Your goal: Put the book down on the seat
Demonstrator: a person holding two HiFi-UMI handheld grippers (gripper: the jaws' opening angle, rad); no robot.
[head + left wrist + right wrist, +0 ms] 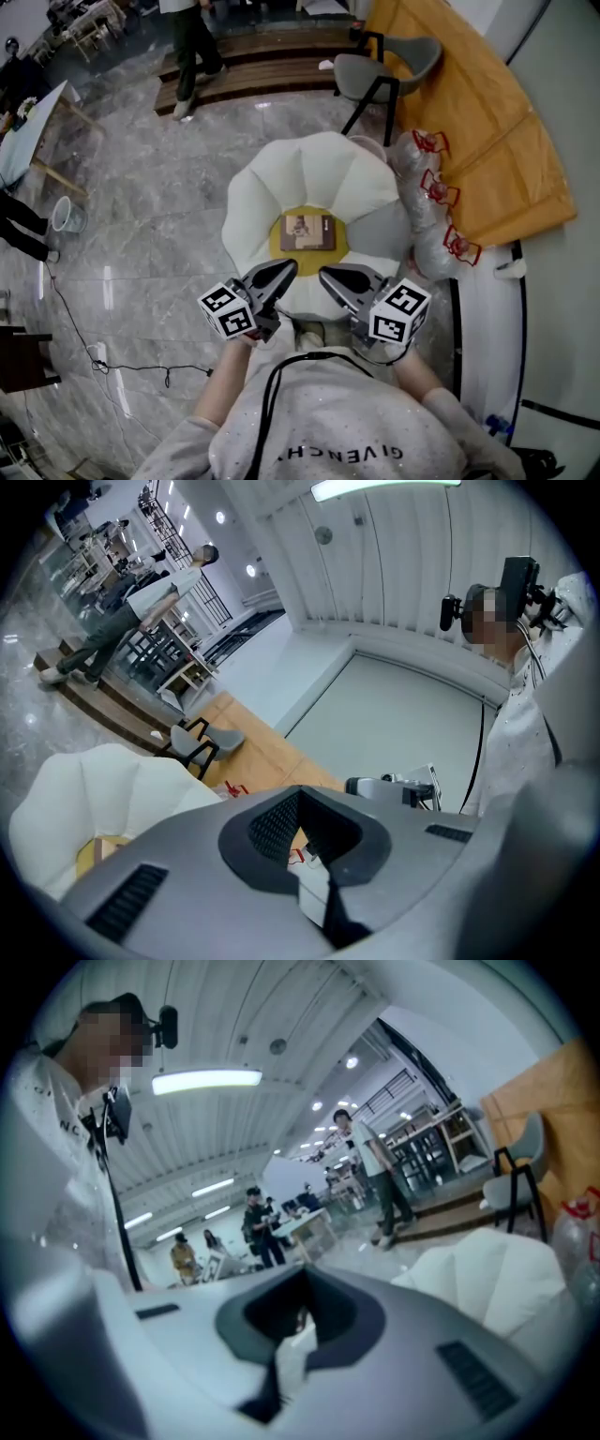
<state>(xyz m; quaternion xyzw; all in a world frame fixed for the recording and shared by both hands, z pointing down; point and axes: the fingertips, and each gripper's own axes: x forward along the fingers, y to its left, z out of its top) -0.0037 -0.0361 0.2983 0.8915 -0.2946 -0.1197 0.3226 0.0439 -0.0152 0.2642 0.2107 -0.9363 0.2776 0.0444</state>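
Book [307,232]: flat, cover up, on yellow seat pad [278,244] of white petal-backed armchair [281,178], just beyond both sets of fingertips, touching neither.
Judgement: book looks set down, so grippers sit idle near torso.
Left gripper [284,269]: fingers pressed together, nothing between. Right gripper [330,276]: same.
Book thin, rectangular, brownish. Petals plump, smooth. Floor [141,187] glossy grey marble.

My left claw [287,268] and right claw [327,276] are matt grey plastic. The chair [309,173] is soft white cloth; around it, glossy grey stone floor [150,206].
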